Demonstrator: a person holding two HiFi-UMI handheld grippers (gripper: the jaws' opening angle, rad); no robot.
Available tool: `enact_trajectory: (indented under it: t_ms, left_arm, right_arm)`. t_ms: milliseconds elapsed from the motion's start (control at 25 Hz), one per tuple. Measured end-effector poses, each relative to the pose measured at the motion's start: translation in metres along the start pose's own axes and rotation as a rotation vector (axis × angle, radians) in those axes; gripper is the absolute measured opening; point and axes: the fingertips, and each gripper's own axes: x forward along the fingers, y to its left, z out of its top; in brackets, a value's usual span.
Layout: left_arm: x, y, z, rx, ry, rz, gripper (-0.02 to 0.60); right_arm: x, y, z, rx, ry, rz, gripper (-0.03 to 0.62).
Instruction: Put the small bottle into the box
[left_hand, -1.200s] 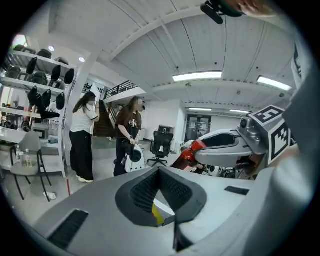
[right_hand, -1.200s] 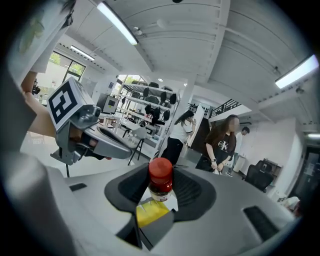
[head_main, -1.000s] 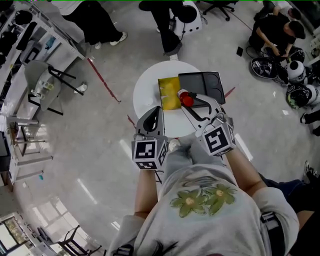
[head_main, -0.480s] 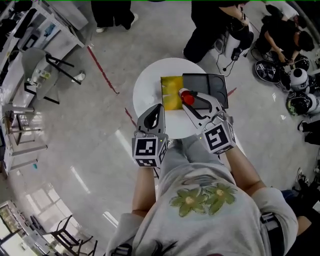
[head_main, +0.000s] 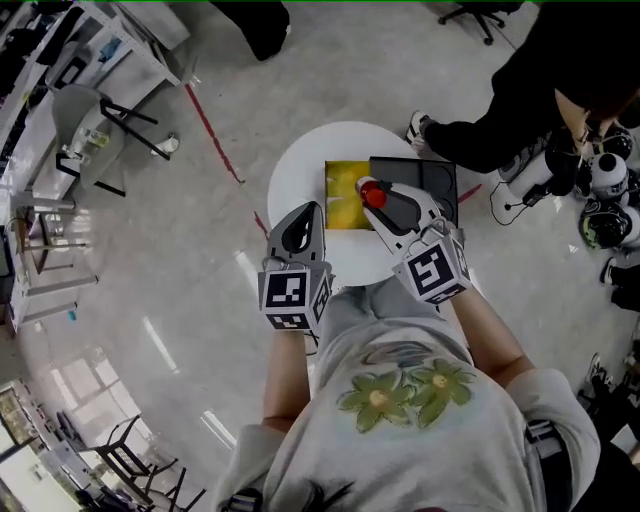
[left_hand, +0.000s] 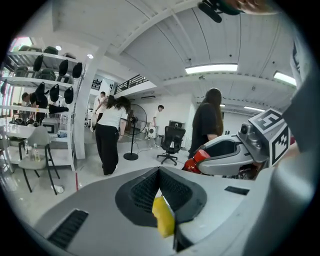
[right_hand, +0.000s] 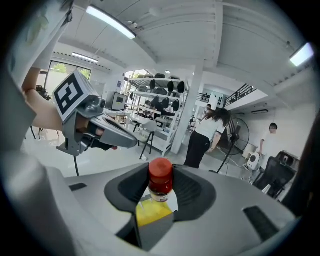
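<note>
With the right gripper (head_main: 378, 203) clamped on the small bottle (right_hand: 160, 182) over the yellow box's (head_main: 336, 180) edge and the left gripper (head_main: 312, 210) closed and empty nearby, I'd centre the bottle over the opening, lower it upright, then release.

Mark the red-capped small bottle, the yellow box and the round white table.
Red-capped small bottle (right_hand: 160, 172): right gripper view, cap.
Yellow box (head_main: 343, 185): head view, inside.
Round white table (head_main: 300, 165): head view, bare top.
</note>
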Motion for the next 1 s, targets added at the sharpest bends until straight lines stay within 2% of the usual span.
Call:
enact_trajectory:
  t_ms: [360,1000]
  left_arm:
    - [0.007,0.002,0.000,-0.007,0.016,0.046,0.003]
    - [0.008,0.002,-0.023,-0.041,0.068,0.118,0.003]
  right_arm:
    - [0.009,-0.005,-0.009,-0.016,0.000,0.062,0.150]
    - [0.025,0.003,-0.037,-0.013,0.032,0.170,0.150]
